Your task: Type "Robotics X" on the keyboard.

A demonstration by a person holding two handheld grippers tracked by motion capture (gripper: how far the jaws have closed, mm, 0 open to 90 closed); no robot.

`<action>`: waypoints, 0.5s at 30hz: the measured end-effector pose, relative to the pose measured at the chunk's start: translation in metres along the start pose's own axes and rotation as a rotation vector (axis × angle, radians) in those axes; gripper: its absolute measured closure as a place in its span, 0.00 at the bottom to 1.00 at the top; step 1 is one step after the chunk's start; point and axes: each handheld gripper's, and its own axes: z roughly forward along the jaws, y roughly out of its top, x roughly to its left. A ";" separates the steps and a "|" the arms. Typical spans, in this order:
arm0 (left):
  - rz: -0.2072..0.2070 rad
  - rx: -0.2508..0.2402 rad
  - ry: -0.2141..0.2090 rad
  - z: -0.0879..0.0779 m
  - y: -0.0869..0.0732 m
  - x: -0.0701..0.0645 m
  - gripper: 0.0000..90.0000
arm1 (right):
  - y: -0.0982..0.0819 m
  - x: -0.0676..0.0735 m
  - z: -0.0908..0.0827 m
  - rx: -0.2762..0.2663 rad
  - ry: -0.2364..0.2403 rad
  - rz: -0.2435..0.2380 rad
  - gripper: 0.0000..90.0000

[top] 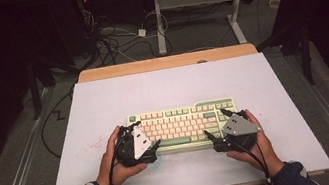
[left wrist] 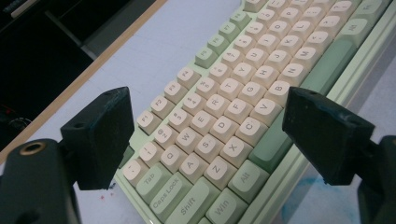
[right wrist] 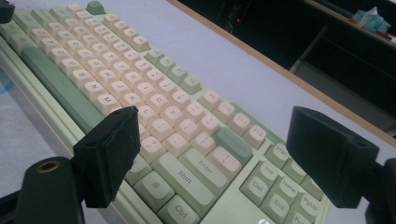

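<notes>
A mechanical keyboard with cream and sage-green keys lies flat on the white table top, near its front middle. My left gripper hovers over the keyboard's left end, open; between its jaws I see the letter keys from Tab and Shift out to B. My right gripper hangs over the right end, also open; its jaws frame the Enter and Shift keys. Neither gripper holds anything. A hand wraps each gripper from below.
The white top rests on a wooden table whose far edge shows bare wood. Faint red specks mark the sheet left of the keyboard. Beyond the table lie floor cables and another desk's white legs. Dark furniture stands on both sides.
</notes>
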 end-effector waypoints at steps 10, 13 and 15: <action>-0.006 -0.024 0.008 -0.013 0.003 0.005 0.17 | 0.000 -0.002 -0.011 -0.014 -0.010 -0.005 0.21; -0.002 -0.021 0.011 -0.015 0.003 0.006 0.17 | -0.001 -0.003 -0.012 -0.011 -0.016 -0.005 0.21; -0.005 -0.024 0.008 -0.016 0.002 0.006 0.17 | -0.002 -0.003 -0.013 -0.007 -0.021 -0.010 0.21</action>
